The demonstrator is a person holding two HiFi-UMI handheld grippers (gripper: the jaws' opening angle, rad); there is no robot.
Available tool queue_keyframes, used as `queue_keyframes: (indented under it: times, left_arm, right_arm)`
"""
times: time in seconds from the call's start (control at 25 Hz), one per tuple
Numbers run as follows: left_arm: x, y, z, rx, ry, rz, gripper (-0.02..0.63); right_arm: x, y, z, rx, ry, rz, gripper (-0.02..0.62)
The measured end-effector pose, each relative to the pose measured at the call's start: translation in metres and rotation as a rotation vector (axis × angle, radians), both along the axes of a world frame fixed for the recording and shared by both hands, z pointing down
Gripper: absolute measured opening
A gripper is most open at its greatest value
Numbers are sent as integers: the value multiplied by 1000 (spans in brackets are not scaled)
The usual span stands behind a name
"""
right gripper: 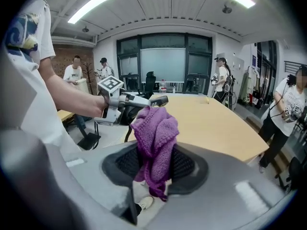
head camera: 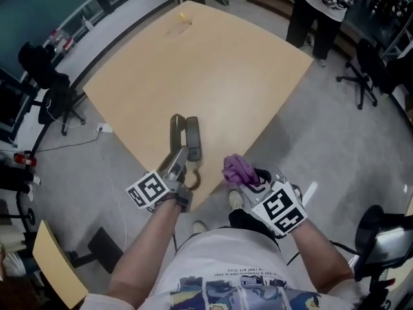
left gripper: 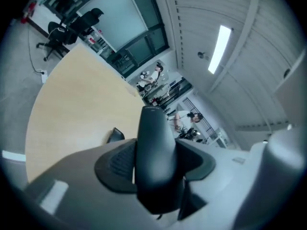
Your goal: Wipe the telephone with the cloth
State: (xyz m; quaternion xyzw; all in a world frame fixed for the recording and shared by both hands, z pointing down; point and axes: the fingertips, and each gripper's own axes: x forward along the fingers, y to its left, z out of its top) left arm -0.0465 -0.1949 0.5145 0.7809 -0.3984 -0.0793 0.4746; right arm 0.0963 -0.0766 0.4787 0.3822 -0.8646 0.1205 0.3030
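Observation:
The telephone's dark handset point(head camera: 193, 136) is clamped in my left gripper point(head camera: 184, 155), which is shut on it; in the left gripper view the handset point(left gripper: 154, 152) rises between the jaws. The grey base point(head camera: 175, 129) lies just left of it, near the front edge of the wooden table point(head camera: 213, 76), and a coiled cord point(head camera: 194, 177) hangs below. My right gripper point(head camera: 245, 181) is shut on a bunched purple cloth point(head camera: 236, 168) to the right of the handset, off the table's edge. In the right gripper view the cloth point(right gripper: 156, 135) stands up between the jaws, apart from the handset's tip point(right gripper: 159, 100).
A person point(head camera: 321, 8) stands beyond the table's far right corner. Office chairs stand at the left point(head camera: 57, 99) and the right point(head camera: 362, 76). A small yellow thing point(head camera: 185, 16) lies at the table's far end. More people show in the right gripper view.

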Motion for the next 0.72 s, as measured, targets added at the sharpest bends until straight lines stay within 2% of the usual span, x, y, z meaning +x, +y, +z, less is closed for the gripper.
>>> queue_keyframes:
  times: [0.2, 0.52, 0.72]
  left_arm:
    - [6, -25, 27, -22, -201, -46, 253]
    - [12, -39, 72, -65, -516, -59, 253]
    - [12, -43, 100, -104, -643, -43, 253]
  right_arm:
    - [23, -21, -1, -9, -13, -28, 137]
    - [46, -34, 7, -44, -7, -82, 137]
    - [51, -36, 13, -56, -12, -95, 137]
